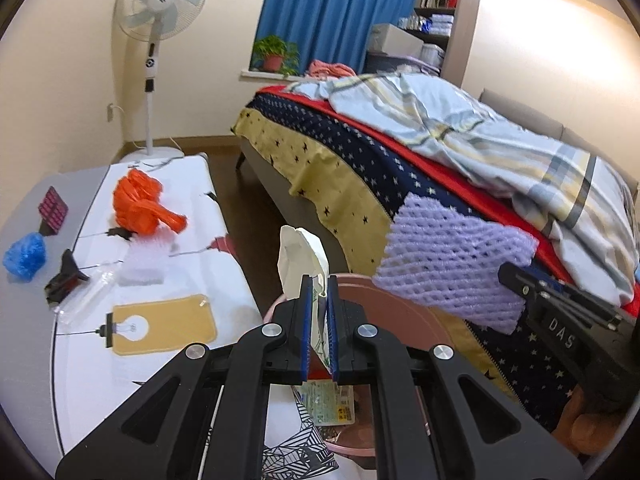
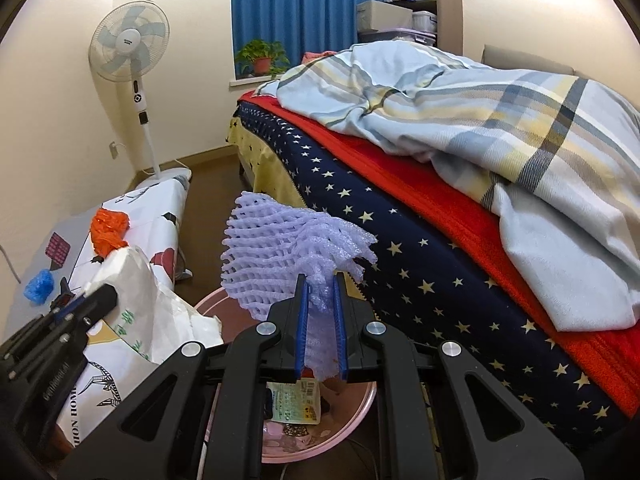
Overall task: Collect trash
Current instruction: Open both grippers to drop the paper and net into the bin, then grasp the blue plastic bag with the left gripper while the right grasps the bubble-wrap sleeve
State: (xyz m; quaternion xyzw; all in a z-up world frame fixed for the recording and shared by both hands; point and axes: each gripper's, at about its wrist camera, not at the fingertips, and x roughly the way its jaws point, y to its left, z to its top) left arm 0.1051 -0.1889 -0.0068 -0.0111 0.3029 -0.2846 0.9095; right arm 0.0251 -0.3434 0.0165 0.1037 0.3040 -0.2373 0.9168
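Pink bin [image 2: 362,408] mostly hidden behind right gripper [image 2: 321,334].

A lilac foam net [image 2: 288,248] is hanging near a pink bin [image 2: 352,420]; an orange bag [image 1: 140,204] is lying far left; navy star-patterned bedding [image 2: 420,264] is showing right, under red.

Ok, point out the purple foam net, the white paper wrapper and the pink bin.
purple foam net [image 2: 280,248], right wrist view, middle of the mesh
white paper wrapper [image 1: 302,256], left wrist view, upper part above the pads
pink bin [image 2: 360,404], right wrist view, right rim
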